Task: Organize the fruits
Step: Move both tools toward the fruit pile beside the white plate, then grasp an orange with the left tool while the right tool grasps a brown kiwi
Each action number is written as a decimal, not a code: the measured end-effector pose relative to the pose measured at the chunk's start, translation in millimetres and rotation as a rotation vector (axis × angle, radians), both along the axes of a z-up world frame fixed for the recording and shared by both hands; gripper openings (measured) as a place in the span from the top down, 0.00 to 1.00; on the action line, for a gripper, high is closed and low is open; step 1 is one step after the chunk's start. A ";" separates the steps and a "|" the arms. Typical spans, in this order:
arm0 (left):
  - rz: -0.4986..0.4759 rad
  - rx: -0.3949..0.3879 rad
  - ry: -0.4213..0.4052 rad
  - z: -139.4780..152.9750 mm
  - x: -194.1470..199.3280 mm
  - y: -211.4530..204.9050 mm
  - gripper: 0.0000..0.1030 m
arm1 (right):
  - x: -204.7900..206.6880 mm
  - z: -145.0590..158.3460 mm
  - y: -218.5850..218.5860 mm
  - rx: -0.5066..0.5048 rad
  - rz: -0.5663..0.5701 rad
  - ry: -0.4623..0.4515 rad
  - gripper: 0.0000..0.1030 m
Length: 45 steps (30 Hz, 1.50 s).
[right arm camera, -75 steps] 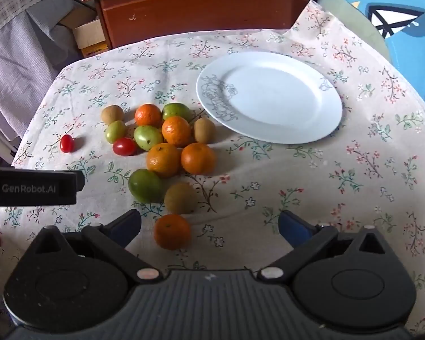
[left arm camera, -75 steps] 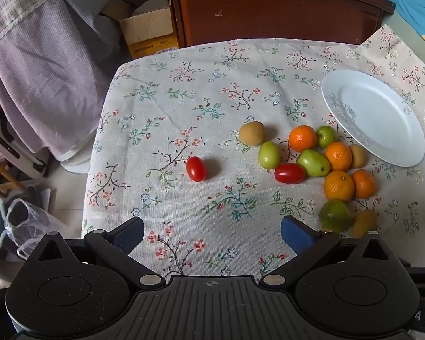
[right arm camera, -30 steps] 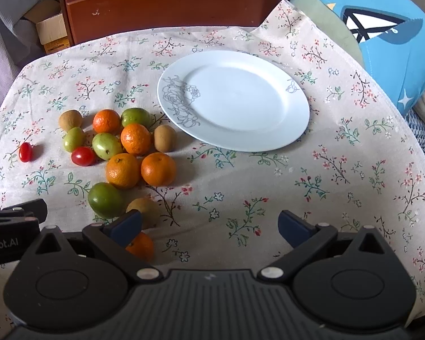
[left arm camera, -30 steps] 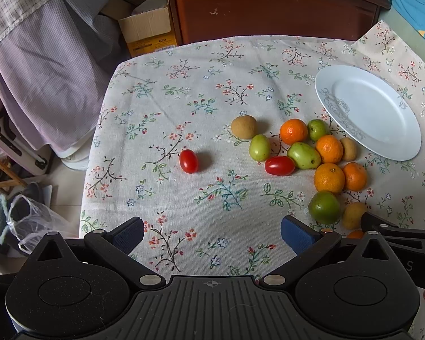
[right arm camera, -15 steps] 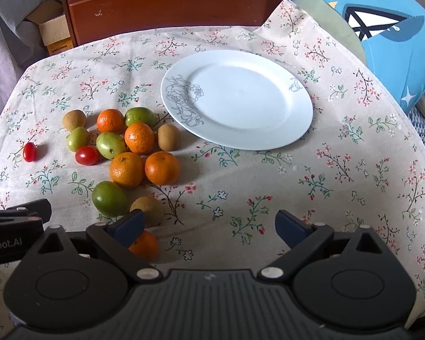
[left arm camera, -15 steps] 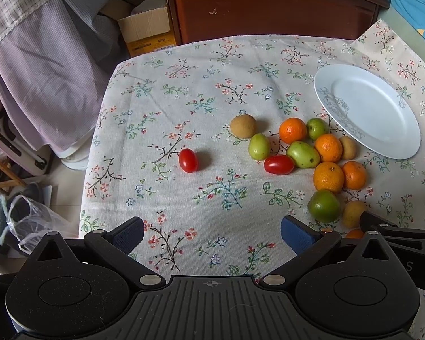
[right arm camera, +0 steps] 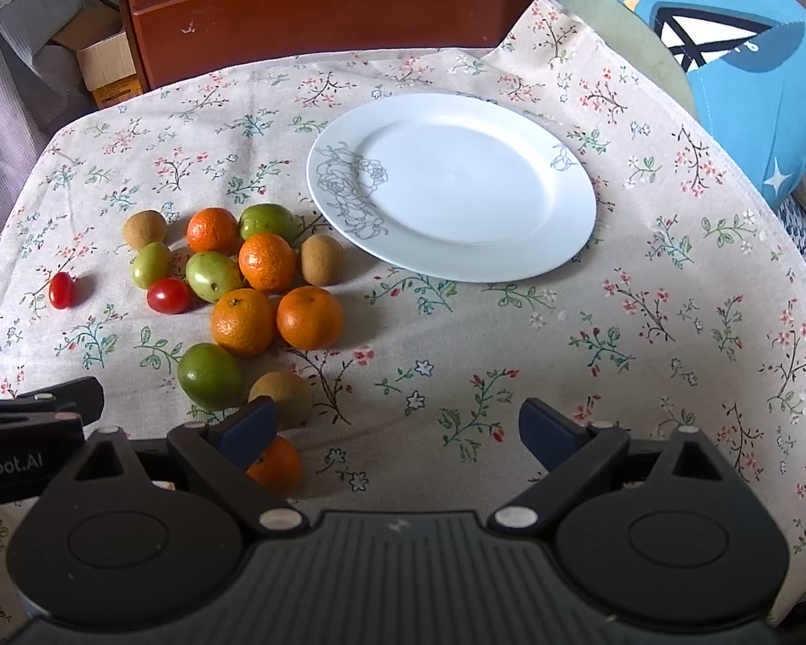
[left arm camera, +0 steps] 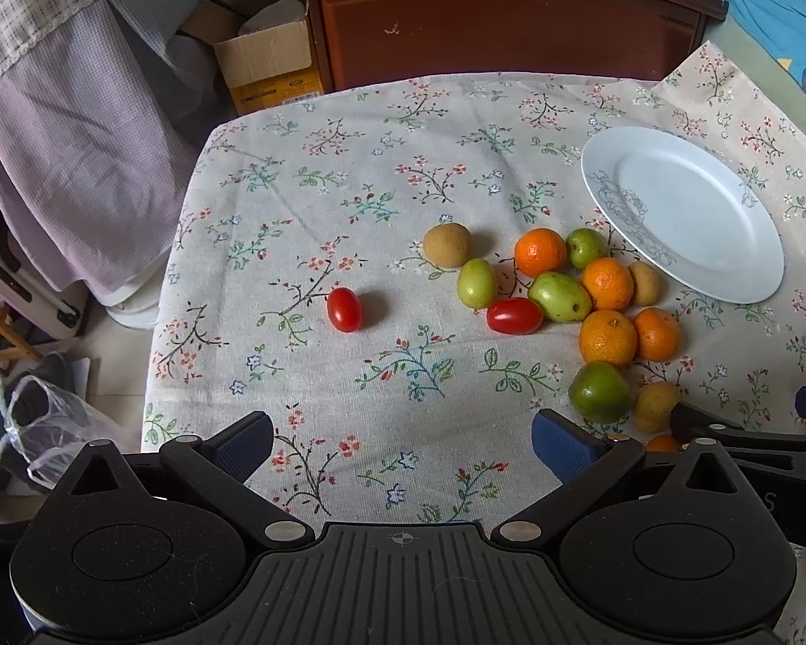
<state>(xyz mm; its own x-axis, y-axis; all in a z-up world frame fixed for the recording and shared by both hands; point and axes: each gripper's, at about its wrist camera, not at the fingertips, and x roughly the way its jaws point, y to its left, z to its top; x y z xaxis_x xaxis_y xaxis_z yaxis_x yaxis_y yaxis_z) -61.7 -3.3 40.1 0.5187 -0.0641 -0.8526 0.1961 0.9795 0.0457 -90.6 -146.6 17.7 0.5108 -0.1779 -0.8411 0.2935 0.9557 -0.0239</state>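
Probably the small orange, lying nearest of the fruits and well apart from the empty white plate, is light, round and quick to roll, so grip it across the middle. The right gripper is wide, slowly closing, nothing between. The left gripper is open, empty.

This is a lived-in room of a home. A table wears a floral cotton tablecloth, with a dark red-brown wooden cabinet behind it. Beside that stand an open cardboard box, draped lilac checked fabric and a crumpled clear plastic bag on the floor. A bright blue printed cushion lies at the right.
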 end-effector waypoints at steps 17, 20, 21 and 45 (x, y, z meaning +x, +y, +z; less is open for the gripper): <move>-0.056 -0.088 0.005 -3.1 -9.4 11.8 0.00 | -33.8 1.8 -70.5 0.234 -0.072 -0.088 0.25; -0.123 -0.128 -0.001 -1.7 -17.3 2.6 0.00 | -35.1 -0.6 -72.1 0.279 -0.063 -0.097 0.36; -0.148 -0.138 -0.002 -1.8 -20.9 -2.0 0.00 | -34.7 -0.5 -71.5 0.292 -0.057 -0.102 0.38; -0.365 -0.226 -0.042 -24.6 -44.8 -58.1 0.57 | -26.1 -0.1 -62.5 0.355 -0.010 -0.171 0.44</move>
